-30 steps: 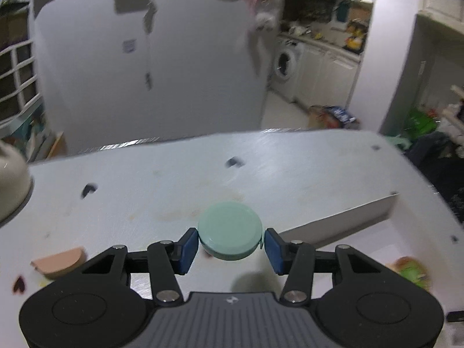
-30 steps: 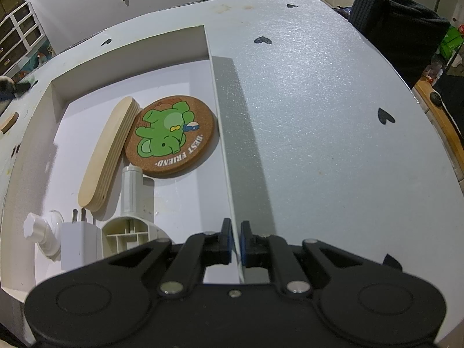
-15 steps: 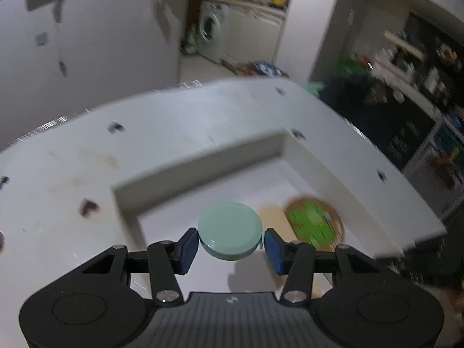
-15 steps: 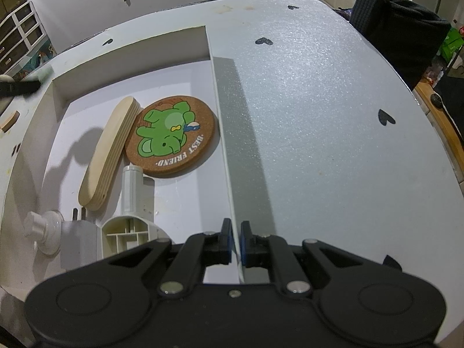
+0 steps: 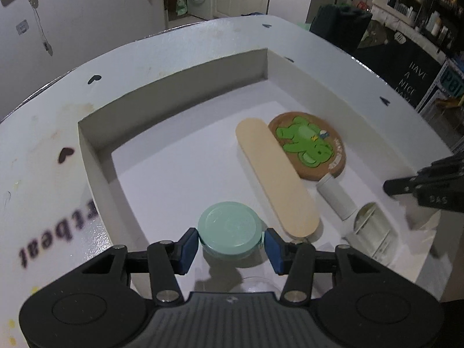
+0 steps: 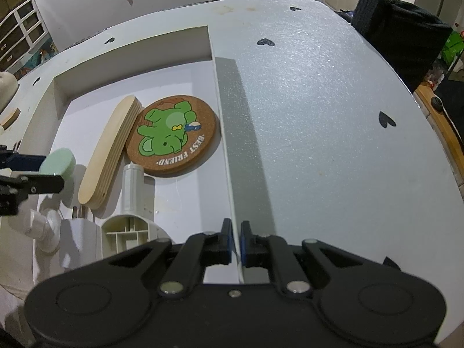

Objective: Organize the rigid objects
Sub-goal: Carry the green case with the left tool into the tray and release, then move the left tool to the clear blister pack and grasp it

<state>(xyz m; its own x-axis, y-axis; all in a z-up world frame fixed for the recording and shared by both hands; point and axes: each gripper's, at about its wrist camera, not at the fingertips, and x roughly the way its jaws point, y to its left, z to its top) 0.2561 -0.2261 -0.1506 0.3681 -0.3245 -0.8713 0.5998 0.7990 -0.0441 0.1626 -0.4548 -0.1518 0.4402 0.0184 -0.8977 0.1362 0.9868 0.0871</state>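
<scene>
The white worktop [image 6: 319,116] had black hearts printed on it, and a big shallow white box [image 5: 174,92] sat on it. Inside the box, a long wooden oval board [image 5: 275,179] lay touching a round cork coaster [image 5: 310,145] with a green bear, which sat at the board's 2 o'clock. The left gripper [image 5: 231,245] was clamped on a mint-green round lid [image 5: 229,227], held over the box floor at 7 o'clock from the board. The right gripper [image 6: 235,242] was pinched tight on the box's thin side wall.
</scene>
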